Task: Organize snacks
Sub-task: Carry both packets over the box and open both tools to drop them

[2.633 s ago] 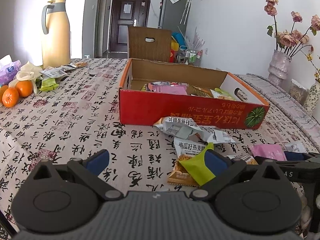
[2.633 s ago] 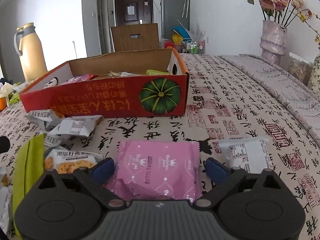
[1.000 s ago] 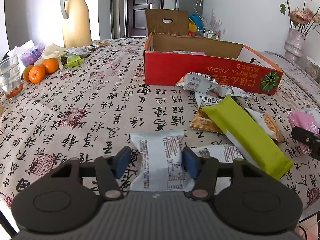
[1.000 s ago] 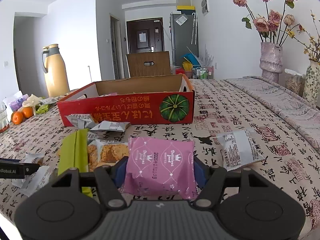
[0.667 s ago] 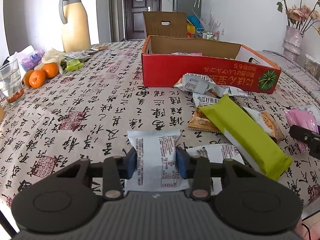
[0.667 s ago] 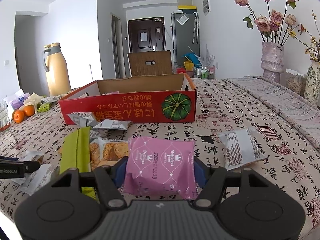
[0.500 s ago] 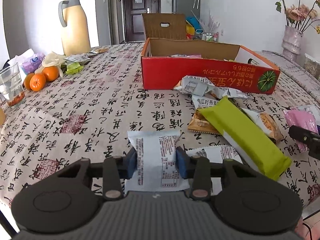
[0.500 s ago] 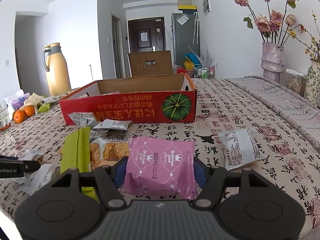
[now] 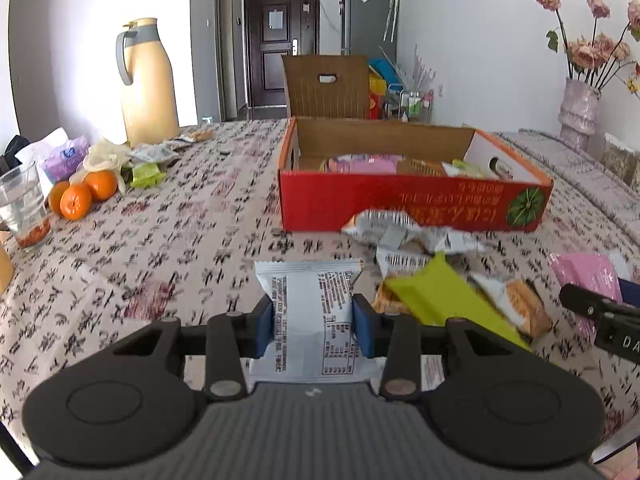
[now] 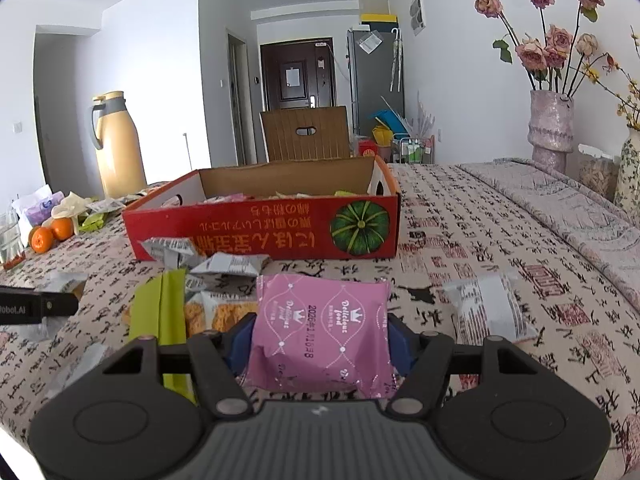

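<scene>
The task is judged partly done. Several packets already lie inside the red box [image 9: 412, 204], which stands on the patterned tablecloth [image 9: 160, 248]. A white packet [image 9: 312, 316] is clamped in the left gripper [image 9: 313, 326], and a pink packet [image 10: 320, 340] is clamped in the right gripper [image 10: 318, 344]; neither is in the box yet. Left on the cloth are a green bar [image 10: 160, 312], crumpled grey packets [image 10: 208, 260] before the box, and another white packet [image 10: 486, 308]. On the pink packet "Delicious food" and a date, 2026, can be read. The box carries yellow Chinese writing, upside down, and a green pumpkin picture.
</scene>
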Demonstrator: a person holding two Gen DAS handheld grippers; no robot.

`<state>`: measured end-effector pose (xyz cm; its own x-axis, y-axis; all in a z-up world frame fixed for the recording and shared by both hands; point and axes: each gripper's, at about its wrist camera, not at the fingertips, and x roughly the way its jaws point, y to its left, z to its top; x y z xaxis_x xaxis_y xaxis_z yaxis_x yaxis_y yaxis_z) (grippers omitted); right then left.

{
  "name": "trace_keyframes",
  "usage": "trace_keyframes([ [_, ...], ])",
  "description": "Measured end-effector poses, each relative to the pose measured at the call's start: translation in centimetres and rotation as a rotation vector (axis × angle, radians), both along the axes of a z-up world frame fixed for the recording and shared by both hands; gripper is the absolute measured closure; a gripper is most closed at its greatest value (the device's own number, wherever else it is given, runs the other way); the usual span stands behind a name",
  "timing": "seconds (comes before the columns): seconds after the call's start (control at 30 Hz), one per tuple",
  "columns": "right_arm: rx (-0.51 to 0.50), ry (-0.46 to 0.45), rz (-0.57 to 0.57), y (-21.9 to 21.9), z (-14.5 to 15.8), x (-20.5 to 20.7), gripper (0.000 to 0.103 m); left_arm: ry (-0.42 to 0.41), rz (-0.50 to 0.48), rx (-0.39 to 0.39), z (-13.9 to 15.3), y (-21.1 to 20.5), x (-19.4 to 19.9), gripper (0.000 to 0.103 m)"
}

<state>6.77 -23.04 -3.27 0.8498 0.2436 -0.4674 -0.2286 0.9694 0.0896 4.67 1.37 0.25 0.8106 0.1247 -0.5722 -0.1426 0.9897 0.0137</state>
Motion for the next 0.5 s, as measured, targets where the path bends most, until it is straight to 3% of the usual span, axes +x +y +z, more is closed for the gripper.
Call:
trace_keyframes([
  [0.5,-0.003,-0.052,0.001,0.9,2.4,3.8,0.037,-0.105,-0.017,-0.005,4.2,-0.1,4.2,0.062],
])
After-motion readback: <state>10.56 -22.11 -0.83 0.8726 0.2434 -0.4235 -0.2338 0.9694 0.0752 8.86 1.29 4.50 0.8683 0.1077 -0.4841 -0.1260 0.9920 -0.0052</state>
